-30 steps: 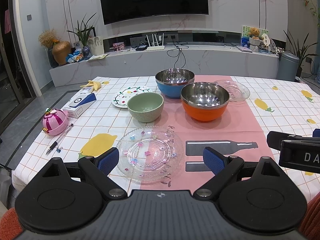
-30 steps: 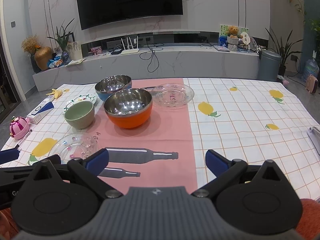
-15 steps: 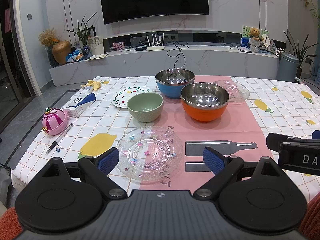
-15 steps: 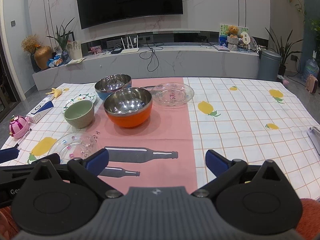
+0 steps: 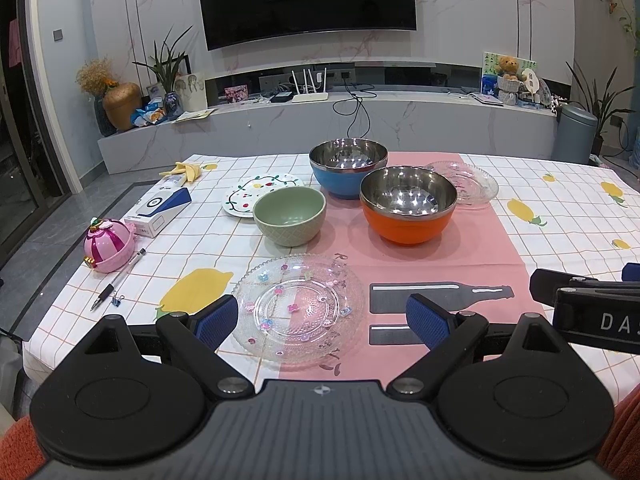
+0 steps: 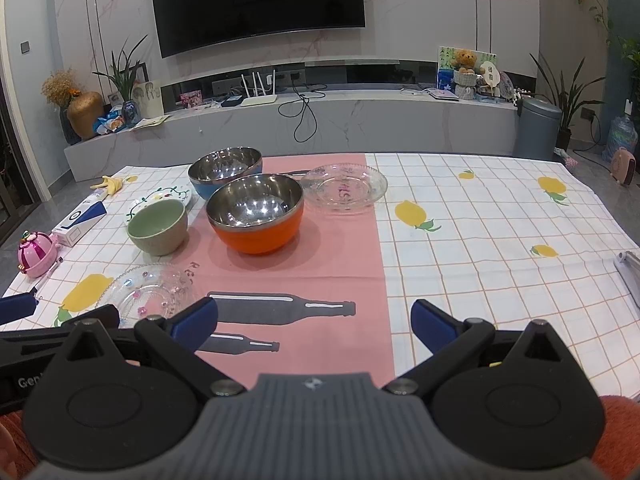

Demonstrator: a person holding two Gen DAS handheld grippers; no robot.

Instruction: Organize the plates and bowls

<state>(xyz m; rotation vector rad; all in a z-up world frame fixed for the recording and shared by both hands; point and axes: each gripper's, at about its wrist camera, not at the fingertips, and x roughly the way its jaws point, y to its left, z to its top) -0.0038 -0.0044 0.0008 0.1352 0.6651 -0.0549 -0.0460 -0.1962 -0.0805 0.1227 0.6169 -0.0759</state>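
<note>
My left gripper [image 5: 322, 318] is open, low over the table's near edge, with a clear glass plate [image 5: 298, 306] with small flower dots lying between and just beyond its fingers. Farther back stand a green bowl [image 5: 290, 216], an orange steel-lined bowl [image 5: 408, 204], a blue steel-lined bowl [image 5: 348, 168], a white painted plate [image 5: 262, 192] and a second glass plate [image 5: 464, 182]. My right gripper [image 6: 314, 322] is open and empty above the pink runner, to the right of the left one. From its view the orange bowl [image 6: 256, 212] and the green bowl [image 6: 158, 226] sit ahead on the left.
A pink round toy [image 5: 108, 244], a pen [image 5: 118, 280], a white-blue box [image 5: 158, 210] and a banana peel [image 5: 184, 170] lie along the left side. A metal object [image 6: 630, 270] pokes in at the right table edge. The right half of the checked cloth [image 6: 500, 240] holds no dishes.
Almost nothing has changed. Both grippers hold nearly still and stay open, with only a very slight drift of the views.
</note>
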